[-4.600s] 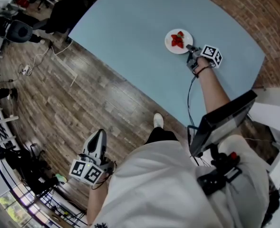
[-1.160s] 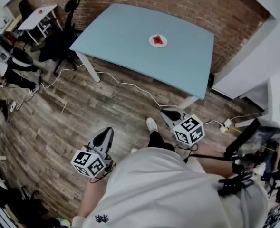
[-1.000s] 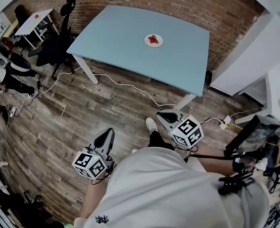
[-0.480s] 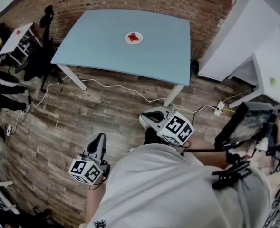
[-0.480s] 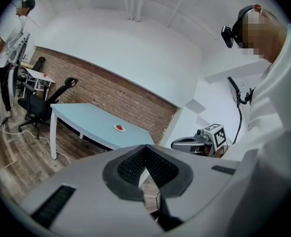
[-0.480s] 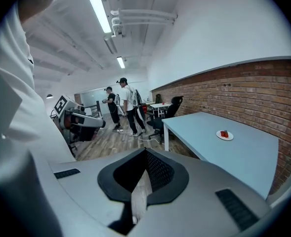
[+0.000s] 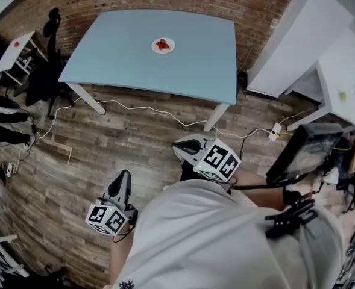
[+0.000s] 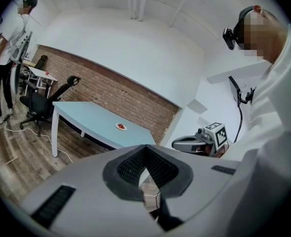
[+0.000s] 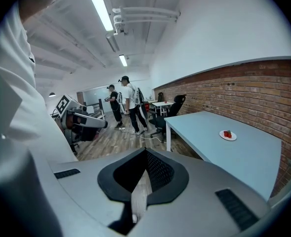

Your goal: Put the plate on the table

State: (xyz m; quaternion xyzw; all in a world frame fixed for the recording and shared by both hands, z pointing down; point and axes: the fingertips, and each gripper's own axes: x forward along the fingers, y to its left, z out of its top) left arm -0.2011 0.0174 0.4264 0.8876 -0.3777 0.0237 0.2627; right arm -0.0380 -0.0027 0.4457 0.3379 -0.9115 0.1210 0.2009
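A small white plate with red strawberries rests on the light blue table, toward its far side. It also shows in the left gripper view as the plate and in the right gripper view as the plate. Both grippers hang close to the person's body over the wooden floor, well away from the table. My left gripper points forward, shut and empty. My right gripper points left, also shut and empty. Each shows in the other's view: right gripper, left gripper.
A white cable runs across the wooden floor in front of the table. A black office chair and a small white table stand at the left. White desks line the right. Two people stand farther down the room.
My right gripper was at the plate on the table; it has come back beside the body. The person has stepped away, so the table and plate now lie farther off.
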